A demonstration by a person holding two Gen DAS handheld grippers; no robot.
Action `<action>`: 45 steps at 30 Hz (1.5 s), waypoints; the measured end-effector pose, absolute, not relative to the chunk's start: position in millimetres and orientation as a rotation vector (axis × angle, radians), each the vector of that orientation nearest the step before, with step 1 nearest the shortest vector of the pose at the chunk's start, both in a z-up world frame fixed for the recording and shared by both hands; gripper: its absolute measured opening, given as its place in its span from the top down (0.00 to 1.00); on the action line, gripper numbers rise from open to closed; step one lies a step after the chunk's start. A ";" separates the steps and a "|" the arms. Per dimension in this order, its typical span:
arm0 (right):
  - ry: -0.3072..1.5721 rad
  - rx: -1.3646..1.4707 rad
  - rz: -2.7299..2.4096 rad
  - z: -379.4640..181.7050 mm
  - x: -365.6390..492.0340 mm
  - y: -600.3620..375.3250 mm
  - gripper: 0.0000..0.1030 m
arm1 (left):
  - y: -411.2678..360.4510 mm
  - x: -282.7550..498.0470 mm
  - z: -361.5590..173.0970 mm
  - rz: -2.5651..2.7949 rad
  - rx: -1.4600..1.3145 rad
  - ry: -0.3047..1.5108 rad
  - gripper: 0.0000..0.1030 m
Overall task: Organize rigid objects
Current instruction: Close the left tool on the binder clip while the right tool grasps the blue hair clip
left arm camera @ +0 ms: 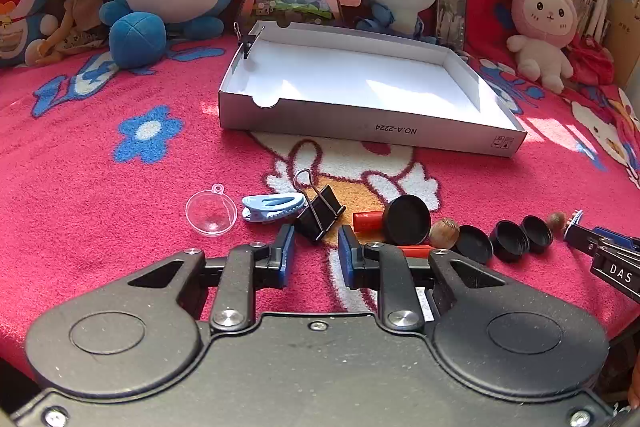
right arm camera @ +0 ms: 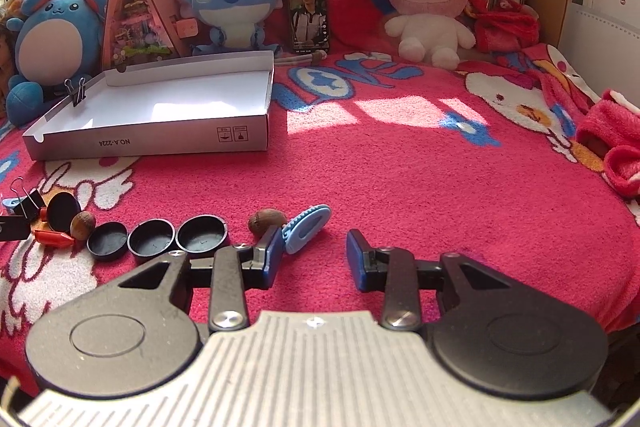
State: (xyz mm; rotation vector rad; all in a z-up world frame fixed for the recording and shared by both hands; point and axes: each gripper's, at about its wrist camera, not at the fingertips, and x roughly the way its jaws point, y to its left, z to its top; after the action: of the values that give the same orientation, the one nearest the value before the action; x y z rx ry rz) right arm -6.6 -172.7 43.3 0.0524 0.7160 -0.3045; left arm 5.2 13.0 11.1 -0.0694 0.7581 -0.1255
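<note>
Lying in a row on a pink blanket (left arm camera: 120, 227) are small hard items: a clear dome (left arm camera: 211, 213), a blue clip (left arm camera: 272, 207), a black binder clip (left arm camera: 320, 213), red tubes (left arm camera: 368, 221), black caps (left arm camera: 510, 241) and nuts (left arm camera: 444, 233). A white tray (left arm camera: 360, 83) is set well beyond them, empty but for a binder clip fastened on its far rim. The left gripper (left arm camera: 316, 247) is held low just before the binder clip, its jaws slightly spread with nothing between them. The right gripper (right arm camera: 314, 253) is spread wider, also empty; a second blue clip (right arm camera: 306, 229) is touched by its left finger (right arm camera: 270, 255), beside a nut (right arm camera: 266, 221).

The binder clip is probably to be taken first. Its black body, not the wire loops, is best straddled, so the jaws should be widened before being lowered over it.
</note>
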 end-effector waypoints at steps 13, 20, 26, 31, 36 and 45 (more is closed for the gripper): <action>0.715 0.048 -0.317 43.0 -7.3 -176.7 0.50 | 37.4 18.1 8.8 -0.036 -0.066 0.750 0.76; 0.714 0.047 -0.325 42.8 -5.9 -178.3 0.47 | 44.7 22.9 9.8 0.026 -0.044 0.730 0.76; 0.707 0.051 -0.314 42.8 -5.2 -176.0 0.48 | 33.3 15.9 14.9 -0.028 -0.048 0.669 0.53; 0.693 0.027 -0.291 43.9 -3.5 -173.1 0.47 | 22.6 21.7 9.1 -0.010 0.009 0.673 0.53; 0.622 -0.125 -0.178 50.4 -3.0 -171.4 0.39 | 23.8 26.9 4.2 -0.022 -0.004 0.697 0.57; 0.692 -0.273 0.049 47.1 5.2 -192.4 0.34 | 26.4 27.2 2.3 -0.031 -0.011 0.701 0.68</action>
State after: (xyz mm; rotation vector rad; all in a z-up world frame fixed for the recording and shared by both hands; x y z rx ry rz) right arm 5.2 -192.4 47.1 -0.2733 0.6917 0.0489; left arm 27.2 26.4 2.3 -0.0105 0.7014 -0.0308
